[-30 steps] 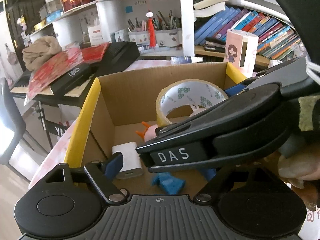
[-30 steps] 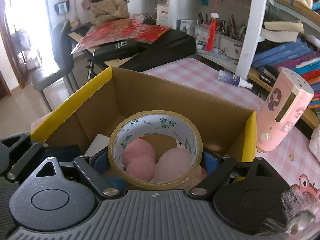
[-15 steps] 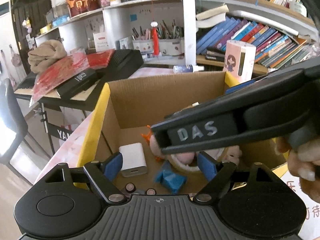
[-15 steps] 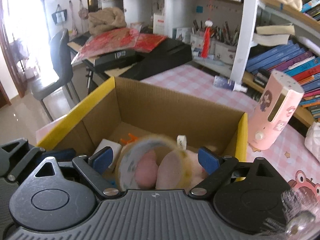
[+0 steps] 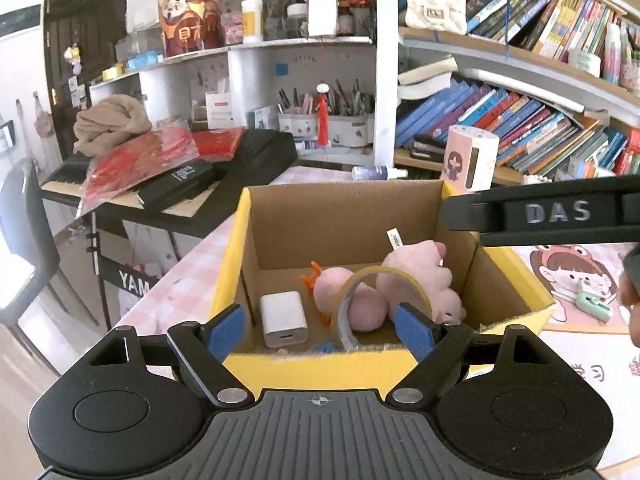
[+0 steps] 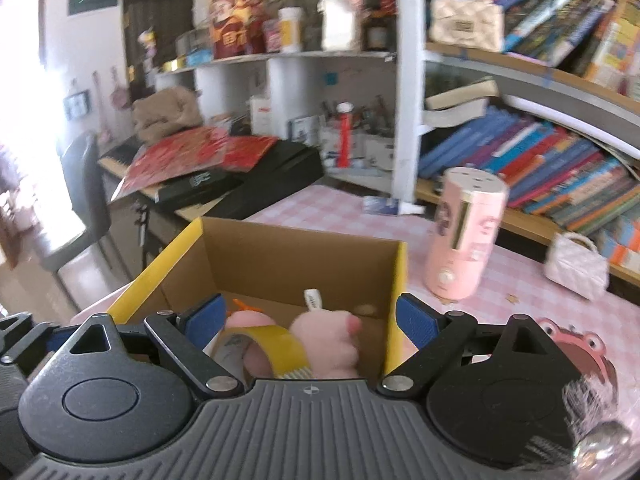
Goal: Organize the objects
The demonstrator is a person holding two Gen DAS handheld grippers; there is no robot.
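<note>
A cardboard box with yellow flaps (image 5: 236, 256) (image 6: 288, 256) stands on the pink checked table. Inside lie a roll of tape (image 5: 362, 300) (image 6: 272, 344) leaning on a pink plush toy (image 5: 416, 276) (image 6: 328, 340), a white charger block (image 5: 283, 322) and a small blue piece (image 5: 326, 347). My left gripper (image 5: 320, 332) is open and empty at the box's near edge. My right gripper (image 6: 308, 320) is open and empty above the box; its black body (image 5: 552, 216) crosses the left wrist view at the right.
A pink cylindrical device (image 5: 472, 160) (image 6: 464, 236) stands behind the box. A spray bottle (image 5: 376, 172) lies near bookshelves (image 5: 520, 120). A keyboard with red packets (image 5: 168, 168) is at the left, a chair (image 5: 24, 240) beyond. A small white handbag (image 6: 576, 264) sits at the right.
My right gripper opened and let the tape roll drop into the box onto the plush toy, then rose and pulled back to the right. My left gripper drew back from the box.
</note>
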